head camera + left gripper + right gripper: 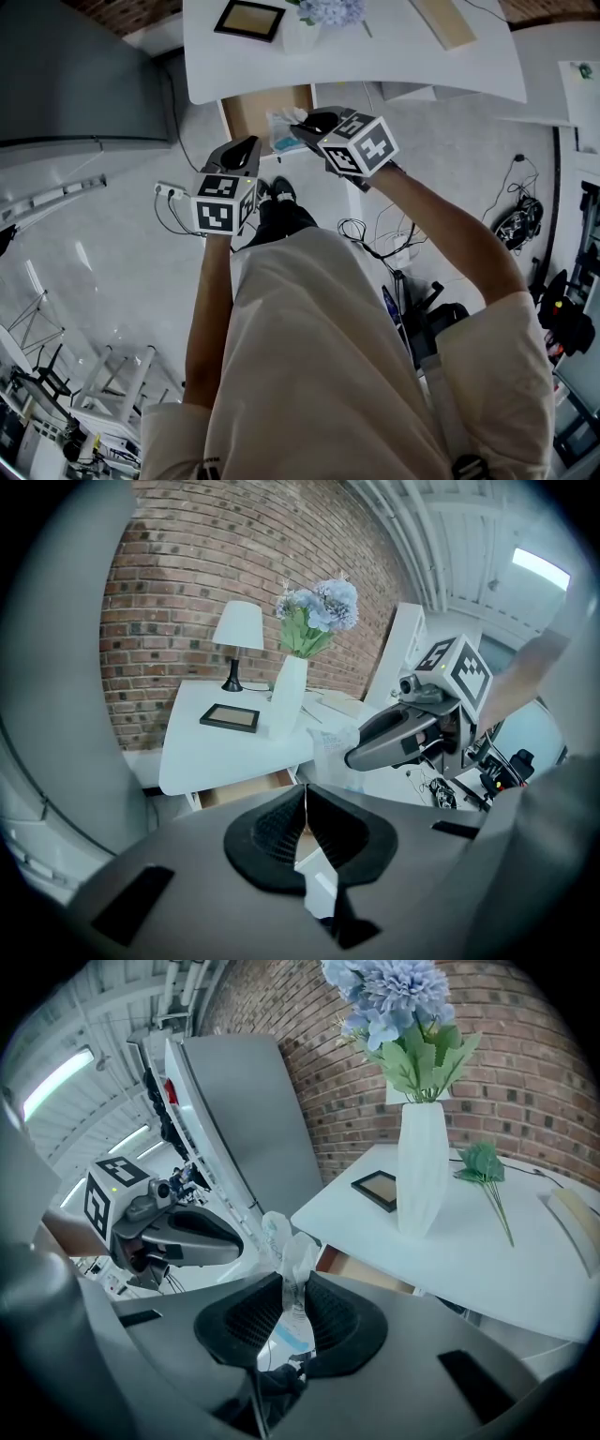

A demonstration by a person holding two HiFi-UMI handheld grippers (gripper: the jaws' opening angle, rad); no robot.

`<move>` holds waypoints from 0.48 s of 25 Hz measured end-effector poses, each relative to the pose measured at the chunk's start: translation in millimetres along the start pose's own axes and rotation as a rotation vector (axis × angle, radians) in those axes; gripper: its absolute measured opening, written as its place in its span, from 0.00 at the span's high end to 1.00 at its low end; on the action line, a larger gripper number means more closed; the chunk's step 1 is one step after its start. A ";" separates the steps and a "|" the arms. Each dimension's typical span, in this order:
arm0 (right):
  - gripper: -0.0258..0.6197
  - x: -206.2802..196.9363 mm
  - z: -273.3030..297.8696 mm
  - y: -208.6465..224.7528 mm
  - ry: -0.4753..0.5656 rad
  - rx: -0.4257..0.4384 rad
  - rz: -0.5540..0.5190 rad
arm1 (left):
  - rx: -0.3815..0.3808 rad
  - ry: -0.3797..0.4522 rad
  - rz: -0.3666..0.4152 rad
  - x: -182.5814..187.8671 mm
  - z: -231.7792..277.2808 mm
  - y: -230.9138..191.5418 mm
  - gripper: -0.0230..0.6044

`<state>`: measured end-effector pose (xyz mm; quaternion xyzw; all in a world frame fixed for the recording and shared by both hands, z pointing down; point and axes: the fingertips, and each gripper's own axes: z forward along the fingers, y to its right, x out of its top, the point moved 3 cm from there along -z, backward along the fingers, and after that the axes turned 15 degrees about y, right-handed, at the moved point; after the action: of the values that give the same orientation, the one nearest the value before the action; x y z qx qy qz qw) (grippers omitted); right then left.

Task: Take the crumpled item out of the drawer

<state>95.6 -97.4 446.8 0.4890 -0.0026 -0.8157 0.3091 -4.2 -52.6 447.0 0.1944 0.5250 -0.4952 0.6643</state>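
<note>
Gripping a crumpled wrapper (pixel 289 1262), my right claw (pixel 293 1312) has both pads clenched on its lower part, and the pale, see-through plastic sticks up past the tips. From my head I see the same bundle (pixel 281 129) at the tip of that claw (pixel 298 122), up in the air by the right front corner of the open drawer (pixel 251 109) and not lying in it. The drawer stands pulled out from under the white table (pixel 375 58), its wooden inside showing.

My left claw (pixel 305 832) is clenched on nothing, its pads pressed together. It hangs near the right one, lower and to the left in the head view (pixel 246 152), apart from the wrapper (pixel 328 747).

On the table stand a white vase (pixel 422 1176) with blue flowers, a dark picture frame (pixel 380 1188) just beside it, and a small lamp (pixel 237 630) by the brick wall.
</note>
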 end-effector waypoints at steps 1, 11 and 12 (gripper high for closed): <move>0.81 0.7 0.6 0.1 0.002 0.001 0.004 | 0.000 -0.001 0.000 -0.1 -0.1 -0.6 0.94; 0.82 1.4 -4.9 -0.1 0.021 0.007 0.031 | -0.001 -0.002 -0.011 -4.0 -3.6 -1.6 0.94; 0.82 0.8 -5.3 -0.8 0.021 0.010 0.030 | -0.003 -0.001 -0.012 -4.7 -3.3 -0.8 0.94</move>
<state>99.2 -95.5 443.2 0.4991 -0.0109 -0.8057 0.3187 -6.4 -48.3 450.2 0.1901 0.5263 -0.4986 0.6620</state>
